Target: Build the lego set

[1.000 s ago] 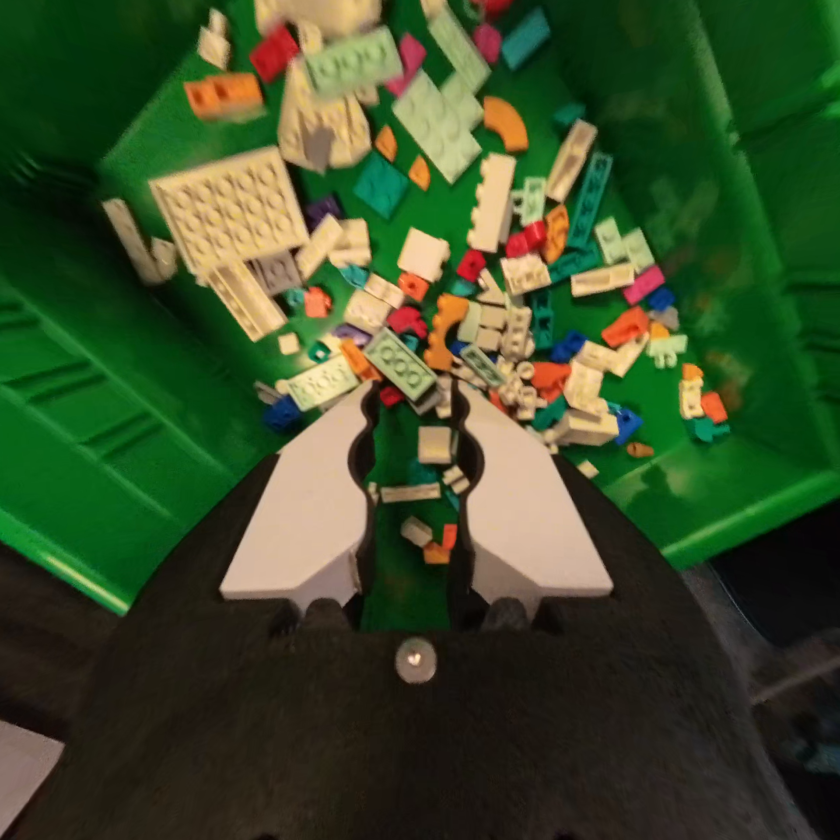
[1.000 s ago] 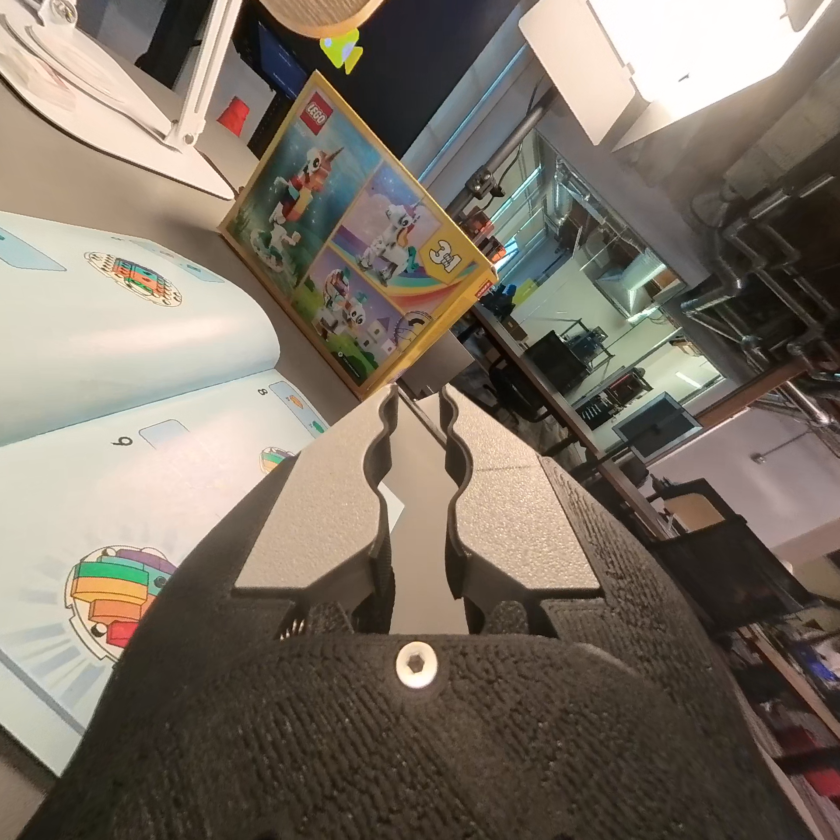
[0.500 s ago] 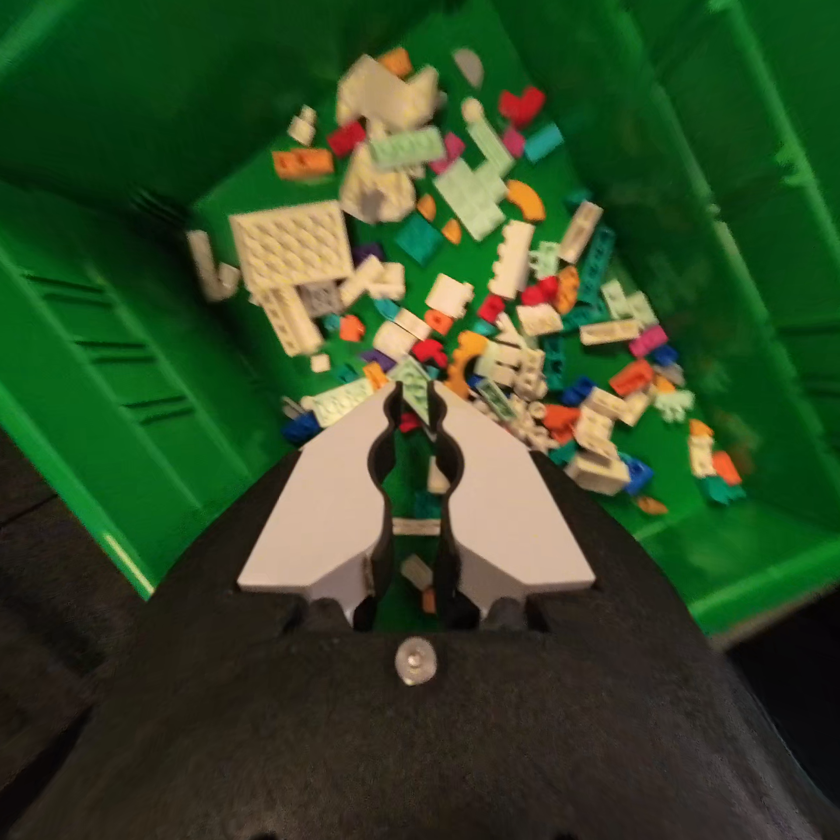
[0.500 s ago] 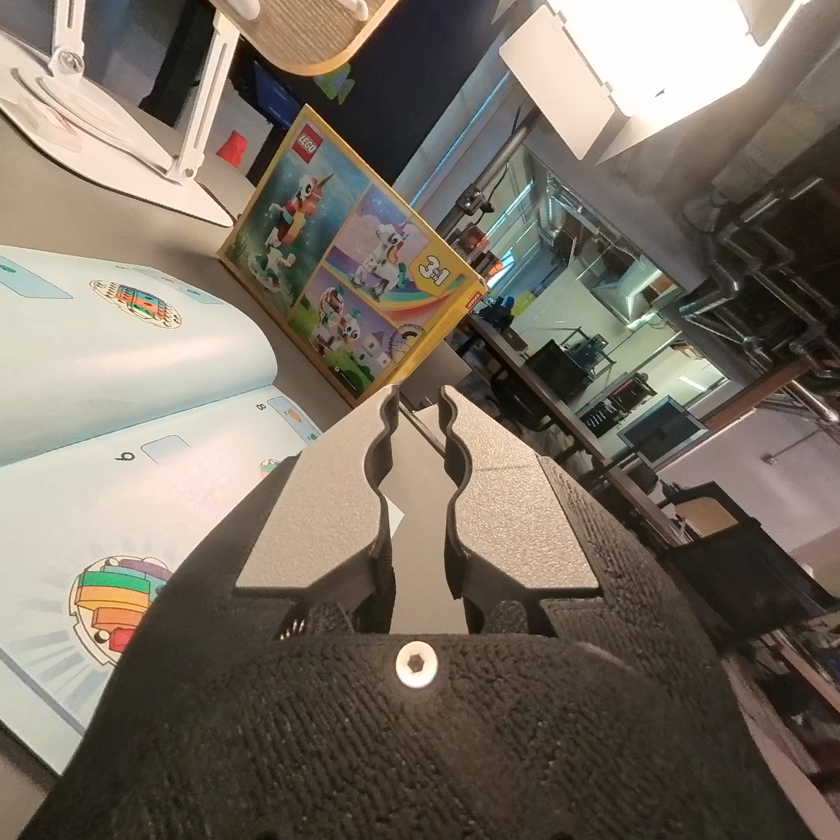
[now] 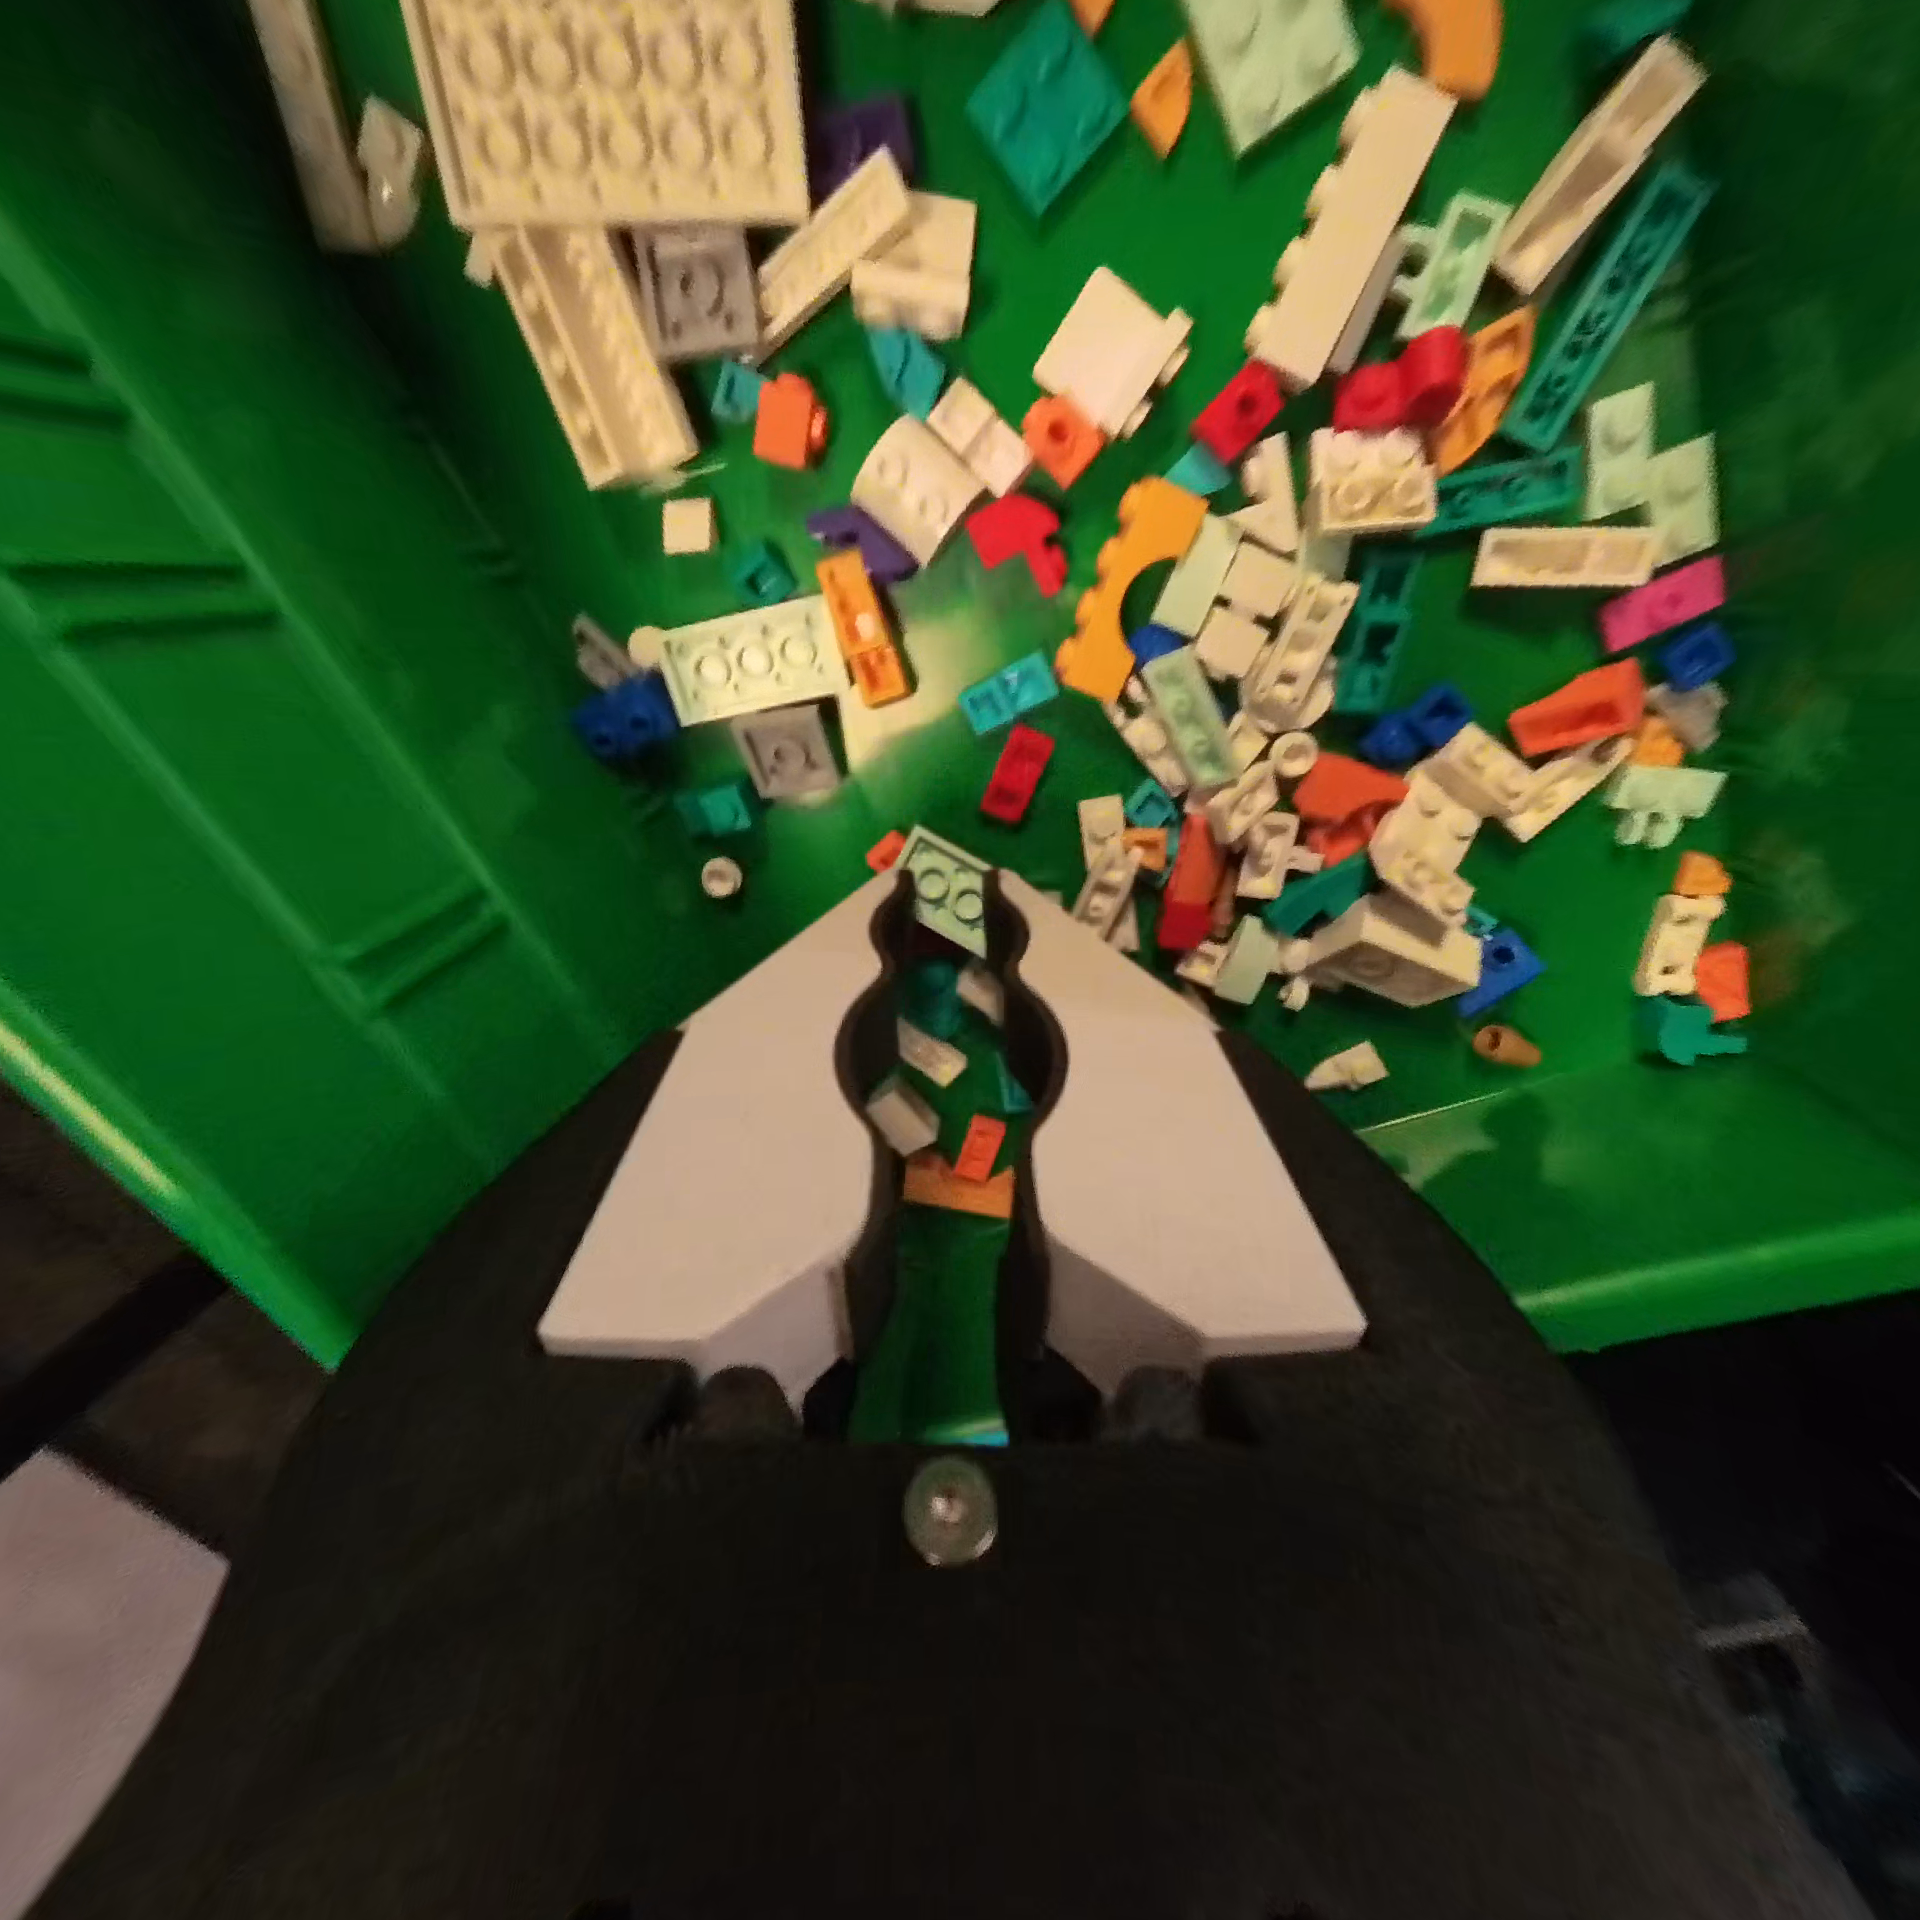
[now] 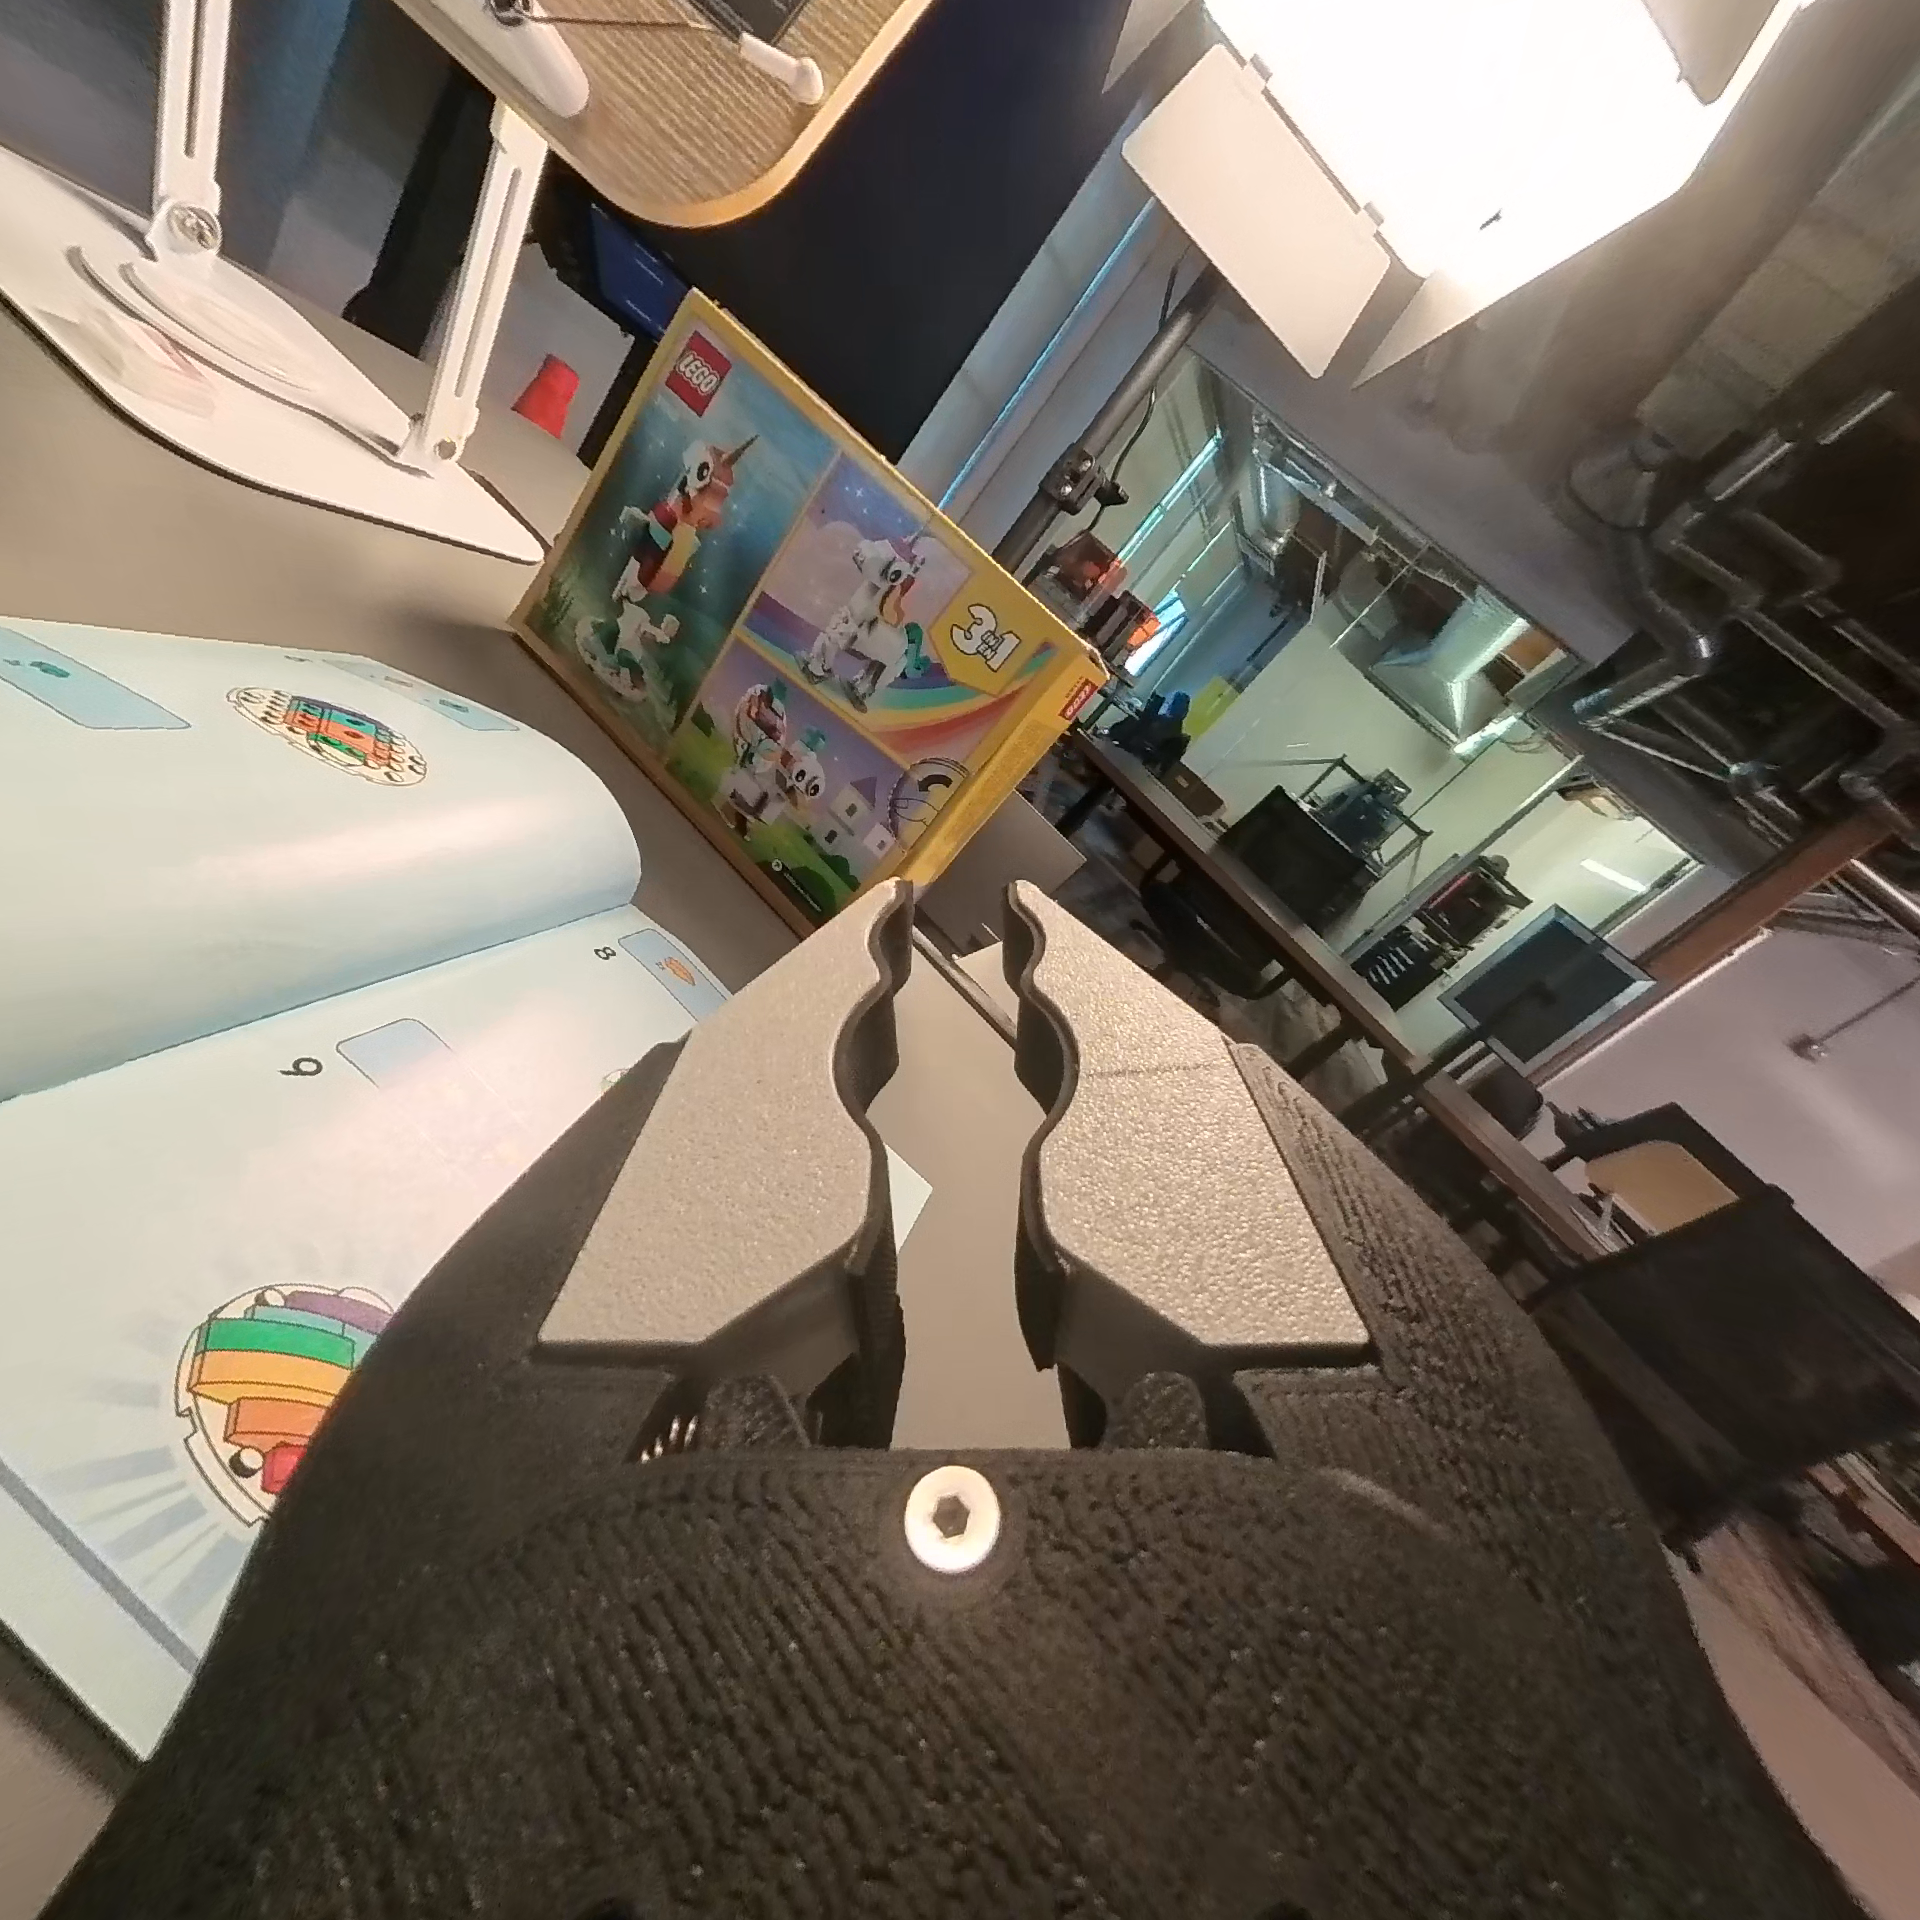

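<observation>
My left gripper (image 5: 951, 896) is inside a green bin (image 5: 260, 831), and its two white fingers are shut on a small pale green plate (image 5: 948, 902) pinched at the tips, above the bin floor. Loose bricks of many colours lie across the floor, among them a large white studded plate (image 5: 613, 104) and an orange arch (image 5: 1127, 592). My right gripper (image 6: 961, 899) is tilted over the table, its grey fingers a little apart with nothing between them. An open instruction booklet (image 6: 260, 935) lies to its left.
The set's yellow box (image 6: 810, 707) stands on the grey table beyond the booklet. A white stand (image 6: 312, 343) sits at the far left. The bin's ribbed walls rise close on the left (image 5: 208, 623) and right (image 5: 1818, 520) of my left gripper.
My left gripper's fingers have closed from wide apart onto the pale green plate, which now sits between the tips. The right wrist view has swung slightly; that gripper's gap is unchanged.
</observation>
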`<state>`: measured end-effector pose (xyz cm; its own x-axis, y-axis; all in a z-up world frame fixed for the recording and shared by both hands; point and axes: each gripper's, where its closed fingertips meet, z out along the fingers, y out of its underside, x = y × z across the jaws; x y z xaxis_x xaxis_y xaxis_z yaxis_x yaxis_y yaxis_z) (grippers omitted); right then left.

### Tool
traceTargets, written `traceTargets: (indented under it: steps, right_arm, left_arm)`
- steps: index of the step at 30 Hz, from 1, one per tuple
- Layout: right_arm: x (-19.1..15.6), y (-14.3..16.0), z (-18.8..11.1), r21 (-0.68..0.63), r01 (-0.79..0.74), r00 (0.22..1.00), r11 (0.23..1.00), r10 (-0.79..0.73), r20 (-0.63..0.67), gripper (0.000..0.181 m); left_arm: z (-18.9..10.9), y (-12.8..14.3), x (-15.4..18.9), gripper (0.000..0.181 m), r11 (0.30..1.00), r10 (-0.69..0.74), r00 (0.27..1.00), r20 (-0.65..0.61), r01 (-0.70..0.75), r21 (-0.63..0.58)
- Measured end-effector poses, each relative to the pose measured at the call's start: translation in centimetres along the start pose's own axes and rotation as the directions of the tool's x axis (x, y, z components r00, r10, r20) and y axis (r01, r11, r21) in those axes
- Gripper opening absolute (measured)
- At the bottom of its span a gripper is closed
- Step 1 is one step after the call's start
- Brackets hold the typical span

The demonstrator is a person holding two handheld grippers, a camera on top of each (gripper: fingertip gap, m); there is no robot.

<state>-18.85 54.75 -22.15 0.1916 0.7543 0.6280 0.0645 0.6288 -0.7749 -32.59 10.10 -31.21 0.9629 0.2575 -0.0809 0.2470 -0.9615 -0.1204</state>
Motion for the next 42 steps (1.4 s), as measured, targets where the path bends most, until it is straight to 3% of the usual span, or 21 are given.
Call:
traceTargets:
  steps: [1,5,10,18,28,33,36,39,42]
  right_arm:
    - [0.0,0.0,0.0,0.001,-0.002,1.0,1.0,0.002,0.0,0.015]
    - [0.0,0.0,0.0,0.003,-0.01,1.0,1.0,0.01,0.002,0.015]
    - [0.0,0.0,0.0,-0.001,-0.014,1.0,1.0,0.014,0.003,0.015]
    - [0.1,0.0,0.0,0.0,-0.021,1.0,1.0,0.021,0.001,0.015]
    - [0.3,-0.1,-0.1,0.013,-0.041,0.999,0.999,0.041,0.0,0.015]
    - [0.5,-0.2,-0.2,0.024,-0.058,0.998,0.998,0.058,-0.001,0.015]
    - [0.6,-0.3,-0.2,0.032,-0.07,0.998,0.997,0.07,-0.004,0.015]
    - [0.7,-0.4,-0.4,0.043,-0.083,0.996,0.996,0.084,-0.006,0.015]
    - [0.8,-0.7,-0.5,0.063,-0.099,0.995,0.993,0.1,-0.001,0.015]
  left_arm:
    - [-0.2,-0.1,-0.2,0.012,1.0,0.003,1.0,0.019,-0.003,0.015]
    - [-0.8,-1.9,1.2,0.016,0.982,0.141,0.989,-0.035,-0.135,0.134]
    - [-0.5,-3.4,1.6,0.02,0.911,0.379,0.925,-0.005,-0.372,0.179]
    - [0.7,-2.9,0.6,0.028,0.863,0.505,0.858,-0.091,-0.505,0.027]
    - [1.0,-2.7,1.8,0.012,0.817,0.567,0.802,-0.187,-0.576,0.011]
    - [1.0,-2.8,1.4,0.007,0.796,0.6,0.791,-0.121,-0.606,-0.016]
    - [0.0,-3.4,0.7,0.007,0.802,0.596,0.803,0.004,-0.596,0.03]
    - [-4.7,-6.0,1.6,0.007,0.816,0.51,0.837,0.199,-0.544,0.195]
    - [-11.2,-9.7,6.1,0.007,0.713,0.415,0.841,0.347,-0.537,0.45]
